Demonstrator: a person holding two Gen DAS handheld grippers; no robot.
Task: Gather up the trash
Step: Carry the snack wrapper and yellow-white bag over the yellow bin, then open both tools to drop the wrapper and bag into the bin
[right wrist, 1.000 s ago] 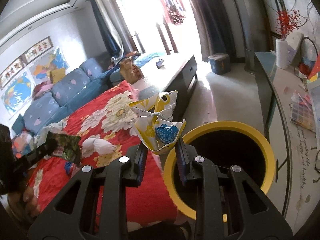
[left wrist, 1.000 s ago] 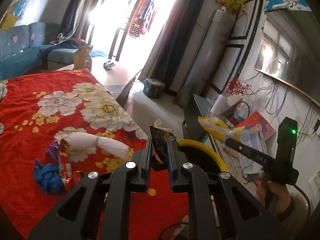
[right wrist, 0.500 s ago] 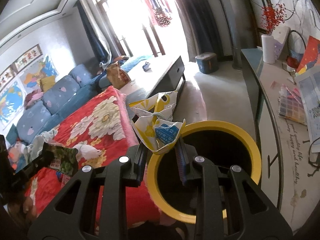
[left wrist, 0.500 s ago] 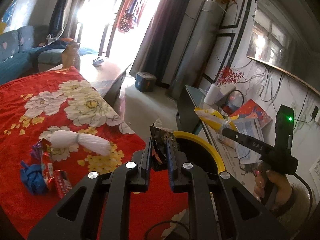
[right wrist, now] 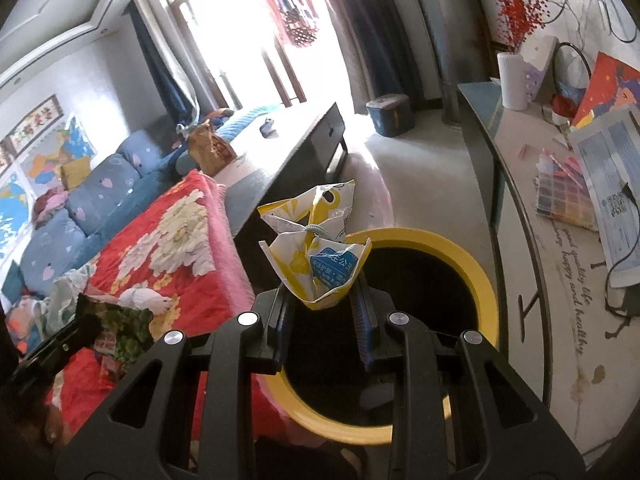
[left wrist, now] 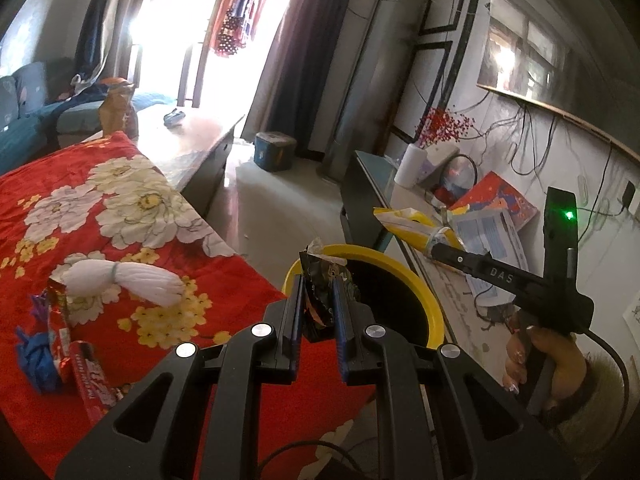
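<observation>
A: How will these two bits of trash handle?

B: Both look light, thin and crinkly. The left hand-held gripper (left wrist: 317, 300) is clamped on a dark foil wrapper (left wrist: 320, 292), pinched at its crumpled middle with the ends sticking out above the fingers. The right hand-held gripper (right wrist: 325, 309) is closed on a yellow-and-white snack bag (right wrist: 316, 256), held at its lower folded end, the torn top flaring up. Soft film like that won't break, but I'd judge it slippery and liable to cling to a pad on release.

A: Where are they relative to the yellow-rimmed bin (right wrist: 472, 268)?

B: The snack bag hangs over the bin's near-left rim, partly above the mouth. In the left wrist view the foil wrapper sits at the bin's (left wrist: 430, 304) left edge, between the mouth and the red floral blanket (left wrist: 120, 208).

A: What's inside the bin?

B: Mostly dark. There may be a pale scrap near the bottom, but I can't be sure.

A: Anything left to collect?

B: Left of the bin on the blanket lie a white bundle (left wrist: 124, 280), a red wrapper (left wrist: 86, 372) and a blue crumpled piece (left wrist: 34, 356), all as flimsy; pinch them mid-body.
</observation>
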